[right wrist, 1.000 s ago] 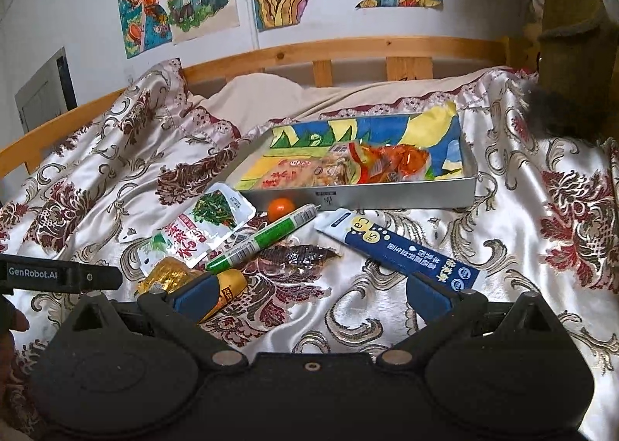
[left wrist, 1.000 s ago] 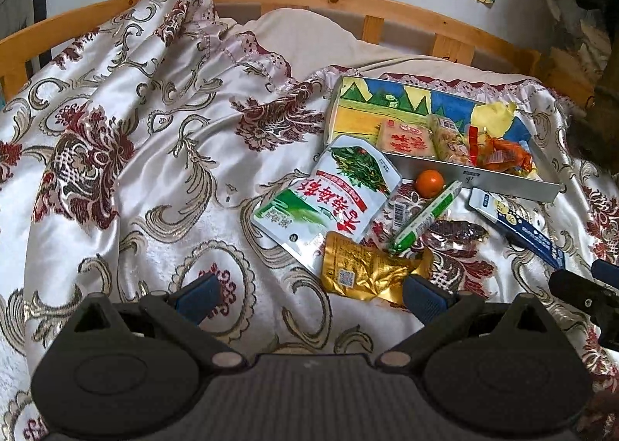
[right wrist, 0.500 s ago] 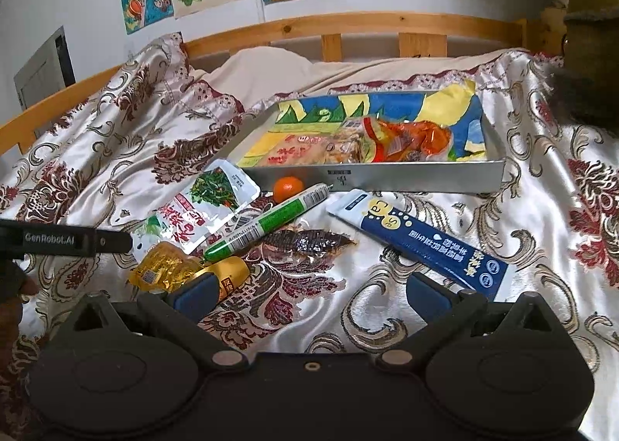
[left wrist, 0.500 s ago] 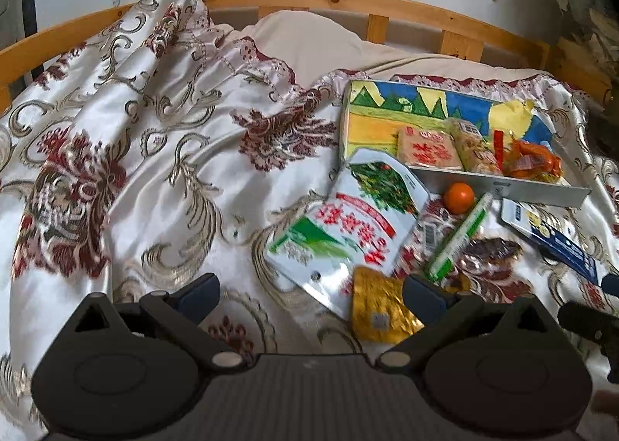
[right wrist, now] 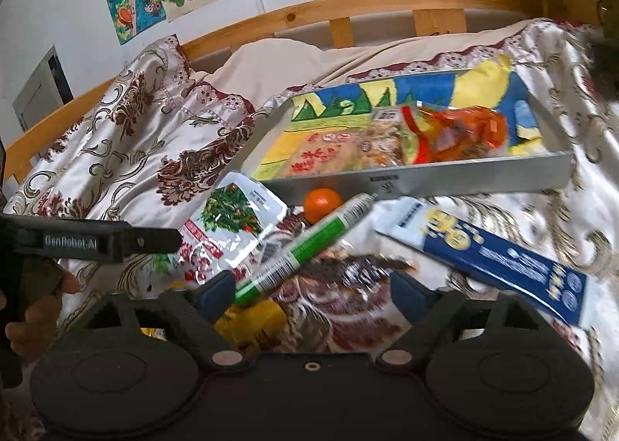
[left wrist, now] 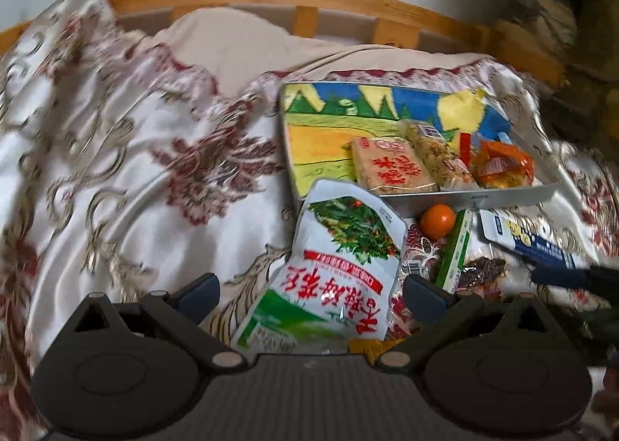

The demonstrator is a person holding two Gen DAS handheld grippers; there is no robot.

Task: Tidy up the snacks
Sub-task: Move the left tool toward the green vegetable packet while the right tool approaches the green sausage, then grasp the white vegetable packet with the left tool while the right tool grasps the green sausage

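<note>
A picture-lined metal tray [left wrist: 483, 198] [right wrist: 425, 180] holding several snack packets lies on the bedspread. In front of it lie loose snacks. There is a white-green pouch [left wrist: 340, 267] [right wrist: 232, 224], a small orange fruit [left wrist: 437, 220] [right wrist: 322, 203] and a green stick [left wrist: 454, 247] [right wrist: 309, 247]. A dark dried-snack packet [right wrist: 348, 270], a gold packet [right wrist: 251, 319] and a blue-white box [right wrist: 491, 251] lie there too. My left gripper [left wrist: 311, 292] is open, with the pouch's lower end between its fingers. My right gripper [right wrist: 313, 294] is closing over the green stick's end and the dark packet, pads not pressing.
A floral satin bedspread [left wrist: 135, 178] covers the bed, with a beige pillow [right wrist: 278, 65] and a wooden headboard [right wrist: 387, 4] behind. The left gripper's black body [right wrist: 96, 241] and a hand [right wrist: 35, 309] show at the left of the right wrist view.
Both grippers have moved forward and down toward the loose snacks. The pouch now lies between the left fingers. The right fingers have drawn closer together.
</note>
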